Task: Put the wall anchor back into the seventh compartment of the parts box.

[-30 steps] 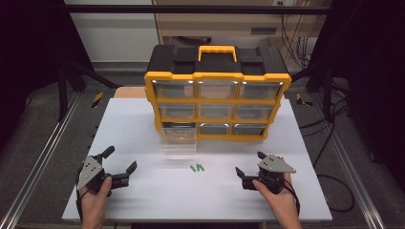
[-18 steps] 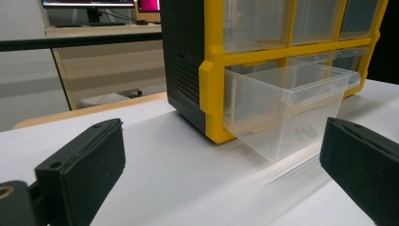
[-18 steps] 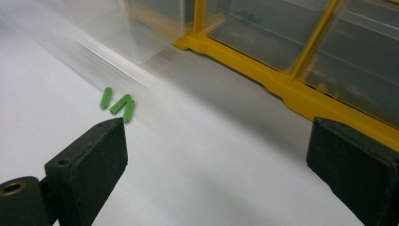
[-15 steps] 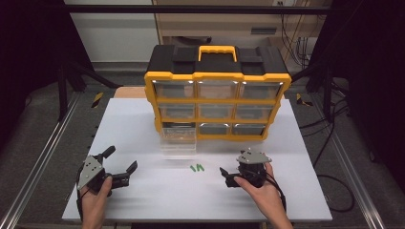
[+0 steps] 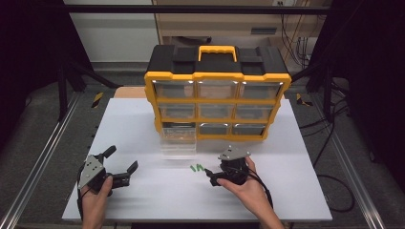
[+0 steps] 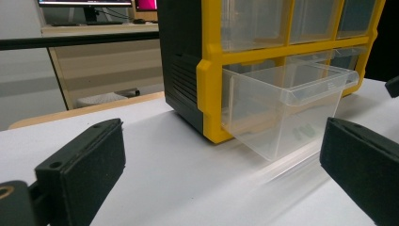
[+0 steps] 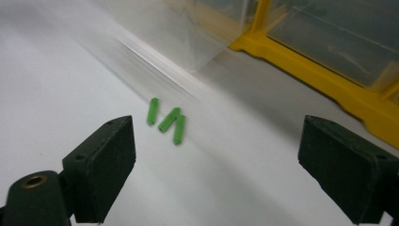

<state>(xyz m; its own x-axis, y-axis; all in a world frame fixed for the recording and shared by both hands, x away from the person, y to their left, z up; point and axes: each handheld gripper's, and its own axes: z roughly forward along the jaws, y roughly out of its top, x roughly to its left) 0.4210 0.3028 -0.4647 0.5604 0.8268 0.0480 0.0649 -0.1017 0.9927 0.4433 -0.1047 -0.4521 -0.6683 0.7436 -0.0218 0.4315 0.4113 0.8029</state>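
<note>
I have the right gripper (image 5: pixel 210 178) low over the white tabletop (image 5: pixel 296 191), its jaws wide apart with nothing between them; they have just been closing a little. Just ahead of them lie three small green pegs (image 7: pixel 165 120), side by side and nearly touching. They sit on the bare tabletop just in front of the clear drawer (image 6: pixel 287 101), near enough that I judge they are meant to go into it.

That drawer is pulled out from the bottom left slot of the yellow and black organizer (image 5: pixel 217 90), which stands at the far middle of the tabletop. Open like this, it offers a ready mouth for a drop from above. The other drawers are pushed in.

My left gripper (image 5: pixel 119 164) rests on the near left of the tabletop, well apart from the pegs, jaws wide and empty. It faces the open drawer, placed, I think, to steady it if needed.
</note>
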